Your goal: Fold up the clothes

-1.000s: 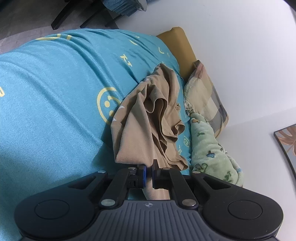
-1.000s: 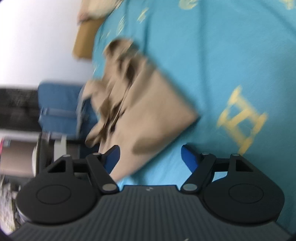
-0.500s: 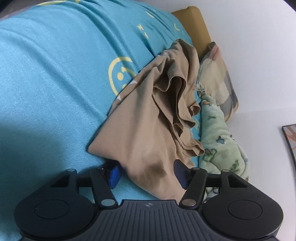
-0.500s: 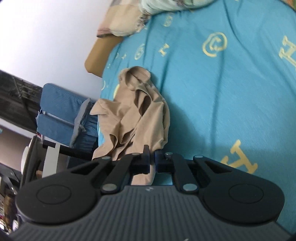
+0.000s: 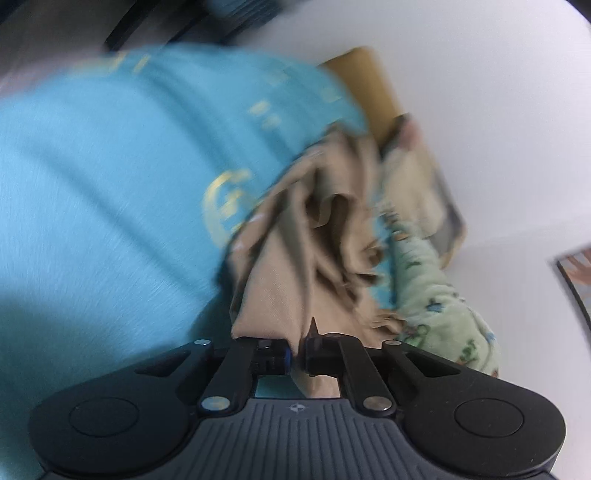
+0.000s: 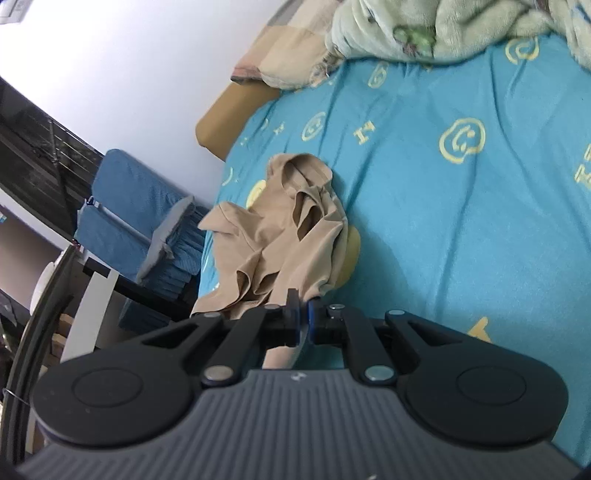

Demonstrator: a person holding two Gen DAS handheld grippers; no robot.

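Both grippers are clamping the same tan garment (image 6: 284,236), which is lying crumpled on the bed. Left gripper (image 5: 297,354): fingers narrowed to a slit, pinching a flat hem of the cloth, fabric running down between the fingers (image 5: 273,356). Right gripper (image 6: 302,320): fingers (image 6: 292,317) nearly together, a thin edge of the garment passing between the blue pads.

Garment is looking like a thin, smooth knit, soft folds and wavy edges bunching up in the middle; one part is hanging over the bed edge in the right wrist view.

Bed sheet (image 6: 461,221) is showing a turquoise, fine-weave fabric with yellow printed smiley faces and blocky letter shapes, nothing legible as words. Fleecy pale-green blanket (image 6: 443,26) with small cartoon prints is sitting near the wall, touching a checked pillow (image 6: 288,55). Mustard headboard pad (image 6: 229,118) is sitting beside that. Blue padded chair (image 6: 122,221) is standing off the bed side.

Left wrist view is motion-blurred, so fine detail there is unclear
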